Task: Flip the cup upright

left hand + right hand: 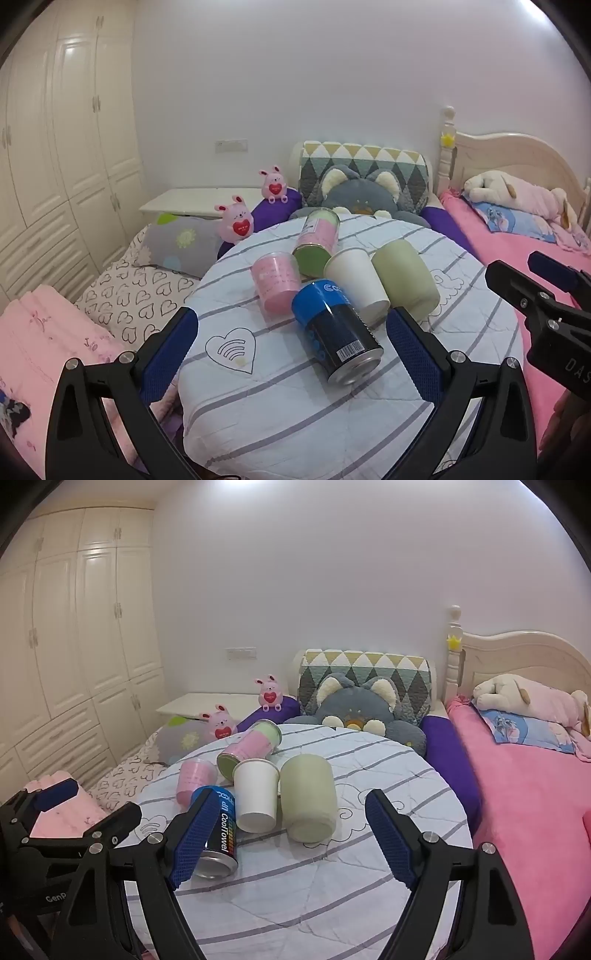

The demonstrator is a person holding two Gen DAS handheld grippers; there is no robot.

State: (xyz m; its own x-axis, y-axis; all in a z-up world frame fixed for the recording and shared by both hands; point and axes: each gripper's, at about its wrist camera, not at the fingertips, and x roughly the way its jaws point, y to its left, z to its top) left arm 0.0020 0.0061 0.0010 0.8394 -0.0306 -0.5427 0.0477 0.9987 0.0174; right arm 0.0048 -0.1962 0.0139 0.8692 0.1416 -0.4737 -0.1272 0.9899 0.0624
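Several containers lie on their sides on a round table with a striped cloth (295,406). A blue and black can (336,332) (218,830) lies nearest. Behind it lie a white paper cup (358,280) (255,794), a pale green cup (404,282) (308,797), a pink cup (275,282) (194,781) and a pink and green tin (317,240) (249,751). My left gripper (291,347) is open and empty, its fingers on either side of the can and short of it. My right gripper (291,827) is open and empty, in front of the white and green cups.
The table stands over a bed with a pink blanket (535,812). A grey plush cat (354,709), two pink plush rabbits (236,221) and pillows lie behind it. A white wardrobe (55,147) fills the left. The right gripper's body (546,314) shows in the left wrist view.
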